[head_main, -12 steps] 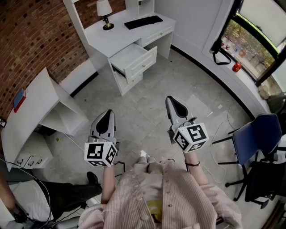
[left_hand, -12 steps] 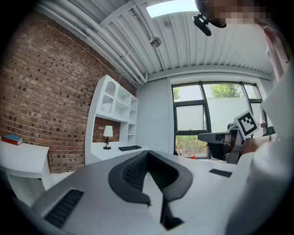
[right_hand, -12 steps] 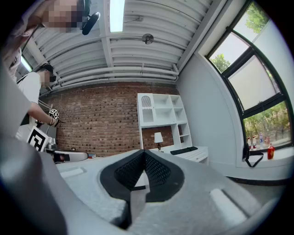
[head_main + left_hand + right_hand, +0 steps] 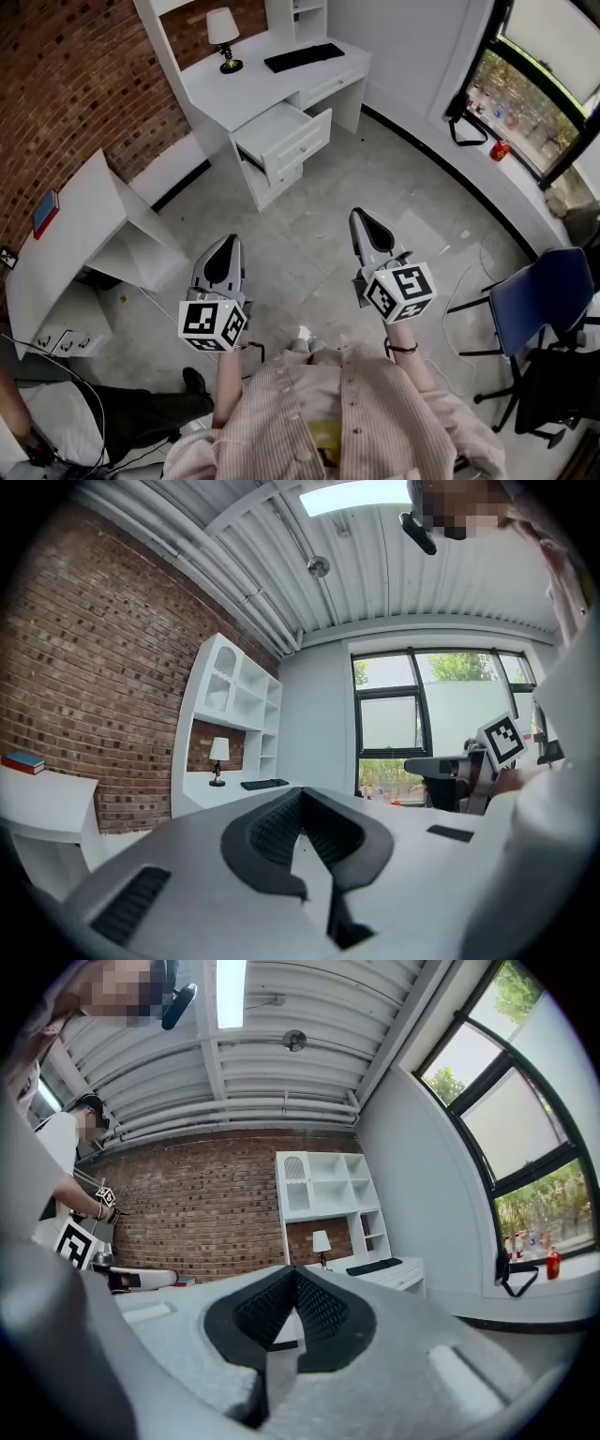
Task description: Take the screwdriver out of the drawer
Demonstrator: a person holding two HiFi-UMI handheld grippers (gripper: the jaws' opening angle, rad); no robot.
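The white desk (image 4: 253,84) stands at the far side of the room, its top drawer (image 4: 281,131) pulled open. From above the drawer's inside looks white and no screwdriver shows in it. My left gripper (image 4: 226,244) and right gripper (image 4: 362,216) are held level over the floor, well short of the desk, both shut and holding nothing. In the left gripper view the jaws (image 4: 300,794) meet at their tips, with the desk (image 4: 239,785) far ahead. The right gripper (image 4: 295,1274) also has its jaws closed together, and the desk (image 4: 394,1274) lies ahead to the right.
A lamp (image 4: 223,33) and a keyboard (image 4: 302,56) sit on the desk. A slanted white table (image 4: 84,234) stands at the left, and a blue chair (image 4: 539,295) at the right. Another person's dark-trousered leg (image 4: 141,408) is at bottom left. Grey tiled floor (image 4: 309,216) lies between me and the desk.
The desk and open drawer sit slightly lower in the head view. Both grippers keep the same pose and stay shut.
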